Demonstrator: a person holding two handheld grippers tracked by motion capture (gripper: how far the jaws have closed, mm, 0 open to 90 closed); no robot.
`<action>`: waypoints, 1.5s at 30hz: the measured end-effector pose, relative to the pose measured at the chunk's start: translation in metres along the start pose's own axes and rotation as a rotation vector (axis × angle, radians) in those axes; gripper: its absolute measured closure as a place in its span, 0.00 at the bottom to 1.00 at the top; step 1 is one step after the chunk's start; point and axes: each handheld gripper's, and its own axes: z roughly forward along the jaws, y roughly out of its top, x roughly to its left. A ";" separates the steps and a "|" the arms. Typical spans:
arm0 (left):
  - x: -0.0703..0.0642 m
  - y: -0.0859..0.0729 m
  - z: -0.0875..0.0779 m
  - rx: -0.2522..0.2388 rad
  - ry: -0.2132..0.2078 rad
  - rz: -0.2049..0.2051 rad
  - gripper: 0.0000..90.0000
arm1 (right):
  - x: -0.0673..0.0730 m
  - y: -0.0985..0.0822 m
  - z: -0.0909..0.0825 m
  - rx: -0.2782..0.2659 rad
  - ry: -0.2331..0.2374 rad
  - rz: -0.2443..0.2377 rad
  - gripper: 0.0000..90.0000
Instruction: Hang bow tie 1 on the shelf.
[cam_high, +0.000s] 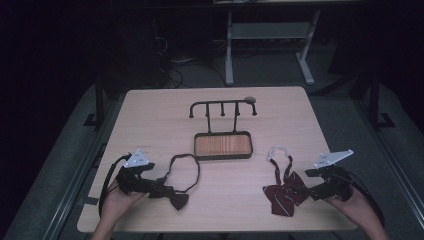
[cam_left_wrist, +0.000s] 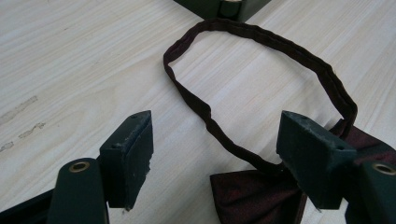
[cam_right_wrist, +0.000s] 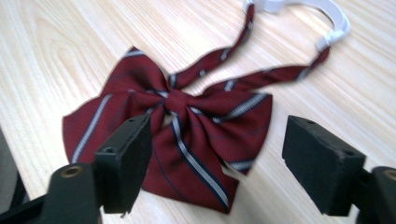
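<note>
A plain dark maroon bow tie (cam_high: 177, 199) (cam_left_wrist: 252, 196) lies at the table's front left, its neck strap (cam_high: 185, 167) (cam_left_wrist: 261, 42) spread in a loop. My left gripper (cam_high: 159, 188) (cam_left_wrist: 215, 156) hovers open over it, the bow and strap end between the jaws, untouched. A red striped bow tie (cam_high: 284, 194) (cam_right_wrist: 187, 135) with a white elastic band (cam_high: 280, 150) (cam_right_wrist: 299, 7) lies at the front right. My right gripper (cam_high: 305, 192) (cam_right_wrist: 215, 161) is open just beside and above it, with part of the bow between the jaws.
A black rack with several pegs (cam_high: 222, 107) stands mid-table over a dark tray with a wooden floor (cam_high: 223, 145). The wooden table (cam_high: 150, 125) has bare room left and right of the tray. Behind it stands a white-legged frame (cam_high: 270, 35).
</note>
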 end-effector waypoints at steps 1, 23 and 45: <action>0.000 0.000 0.000 -0.002 0.000 -0.001 0.31 | 0.001 0.002 0.000 0.005 -0.003 -0.004 0.25; 0.003 -0.001 -0.006 -0.018 0.004 -0.004 0.31 | 0.000 0.046 0.009 0.090 0.000 -0.089 0.33; 0.002 -0.001 -0.005 -0.024 0.015 -0.014 0.31 | -0.022 0.079 0.029 0.192 -0.043 -0.066 0.44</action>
